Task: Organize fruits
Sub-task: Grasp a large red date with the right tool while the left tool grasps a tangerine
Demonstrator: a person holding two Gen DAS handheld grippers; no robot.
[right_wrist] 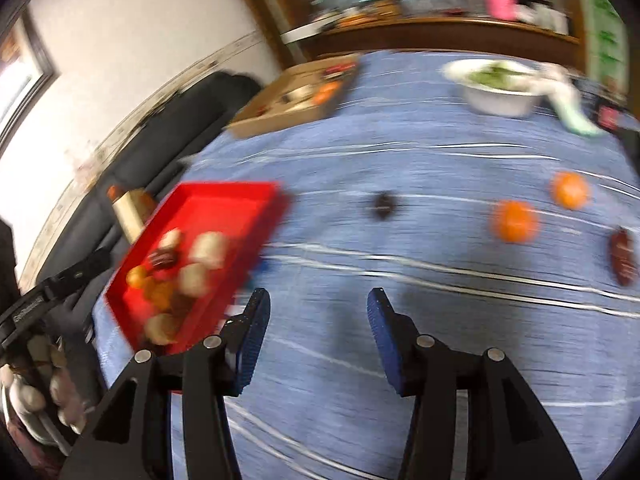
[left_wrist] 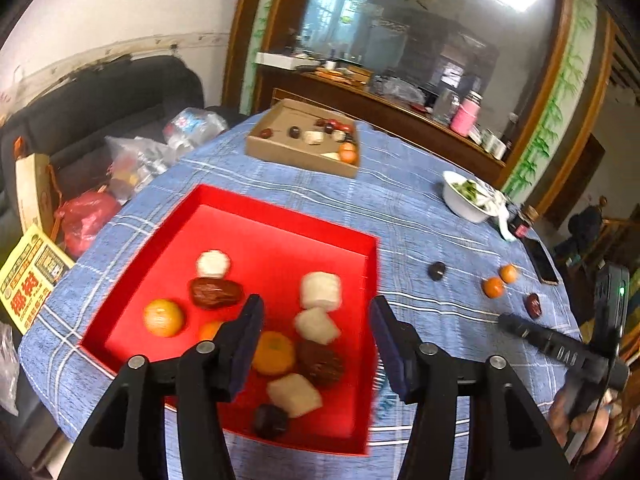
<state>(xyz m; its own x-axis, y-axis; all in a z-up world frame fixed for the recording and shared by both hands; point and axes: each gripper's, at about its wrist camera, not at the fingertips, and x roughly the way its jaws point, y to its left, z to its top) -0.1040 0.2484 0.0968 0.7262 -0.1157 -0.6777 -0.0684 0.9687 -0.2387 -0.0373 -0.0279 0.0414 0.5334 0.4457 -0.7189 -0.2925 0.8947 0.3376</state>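
A red tray [left_wrist: 188, 220] on the blue checked cloth holds several fruits: small oranges, brown dates, white chunks, dark round ones. My left gripper [left_wrist: 318, 330] hangs open above its near right part, nothing between its fingers. On the cloth to the right lie a dark fruit [left_wrist: 437, 271], two small oranges [left_wrist: 493, 287] and a date [left_wrist: 533, 305]. In the blurred right wrist view my right gripper [right_wrist: 318, 320] is open over bare cloth, with the red tray [right_wrist: 240, 196] to its left, and the dark fruit [right_wrist: 383, 205], oranges [right_wrist: 515, 222] and date [right_wrist: 623, 257] ahead.
A cardboard box [left_wrist: 298, 158] with more fruit sits at the table's far side. A white bowl [left_wrist: 460, 200] of greens, a phone [left_wrist: 542, 255] and a small bottle stand at the right edge. Bags and a dark sofa [left_wrist: 120, 92] lie beyond the left edge.
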